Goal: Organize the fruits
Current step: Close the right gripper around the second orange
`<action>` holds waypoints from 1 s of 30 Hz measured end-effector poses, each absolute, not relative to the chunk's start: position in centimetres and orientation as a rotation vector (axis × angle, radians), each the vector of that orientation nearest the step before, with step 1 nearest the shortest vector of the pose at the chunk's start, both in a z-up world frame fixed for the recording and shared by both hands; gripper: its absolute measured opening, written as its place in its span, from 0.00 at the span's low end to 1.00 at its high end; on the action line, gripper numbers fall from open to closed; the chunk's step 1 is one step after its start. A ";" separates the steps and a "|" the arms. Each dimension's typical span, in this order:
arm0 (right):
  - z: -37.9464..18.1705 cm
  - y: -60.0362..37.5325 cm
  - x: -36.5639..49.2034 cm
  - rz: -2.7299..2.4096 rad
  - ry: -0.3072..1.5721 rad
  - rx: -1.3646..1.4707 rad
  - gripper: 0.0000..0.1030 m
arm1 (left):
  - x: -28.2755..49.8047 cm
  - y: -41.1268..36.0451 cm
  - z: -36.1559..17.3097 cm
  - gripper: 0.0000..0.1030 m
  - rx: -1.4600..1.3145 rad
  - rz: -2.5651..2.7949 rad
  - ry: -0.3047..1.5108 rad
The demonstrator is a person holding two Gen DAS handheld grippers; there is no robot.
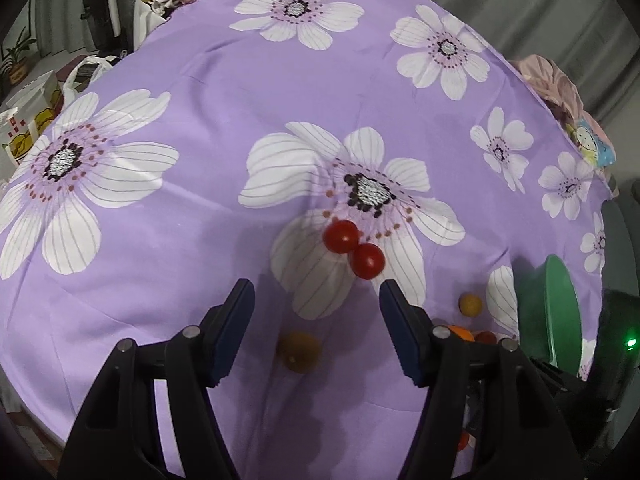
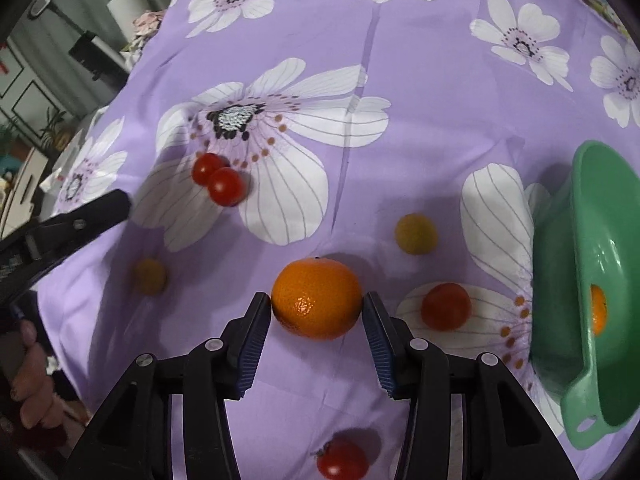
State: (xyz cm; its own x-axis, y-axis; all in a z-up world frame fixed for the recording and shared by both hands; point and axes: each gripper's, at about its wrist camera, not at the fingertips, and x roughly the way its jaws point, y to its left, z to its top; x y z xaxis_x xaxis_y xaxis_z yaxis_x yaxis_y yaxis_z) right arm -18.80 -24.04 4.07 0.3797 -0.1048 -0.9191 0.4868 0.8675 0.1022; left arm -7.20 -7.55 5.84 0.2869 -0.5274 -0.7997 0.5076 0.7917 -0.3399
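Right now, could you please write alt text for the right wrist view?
The right claw grips a mandarin above a purple floral cloth. Cherry tomatoes and small yellow fruits lie scattered there; a green bowl at right holds another mandarin.

Mostly hidden behind the right finger in the left wrist view: an orange fruit [image 1: 460,332] and a red one [image 1: 485,337]. Lower down, only a red sliver [image 1: 463,442] showing. Inside the green bowl [image 2: 600,264], cut off by the rim: a second orange [image 2: 599,314]. Blurred: the yellow fruit [image 1: 299,351]. Cropped at the left edge: a hand [image 2: 34,388].
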 end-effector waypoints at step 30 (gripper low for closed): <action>2.9 -30.4 -16.3 -0.355 0.919 0.703 0.33 | -10.0 -15.8 1.8 0.44 -0.028 -0.968 1.180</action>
State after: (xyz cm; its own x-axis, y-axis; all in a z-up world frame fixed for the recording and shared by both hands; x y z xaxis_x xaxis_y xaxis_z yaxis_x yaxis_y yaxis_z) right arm -16.26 -30.36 2.91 0.5709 0.0114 -0.8209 0.5600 0.7257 0.3996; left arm -10.04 -15.77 1.83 0.0450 -0.6469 -0.7613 0.6202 0.6155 -0.4864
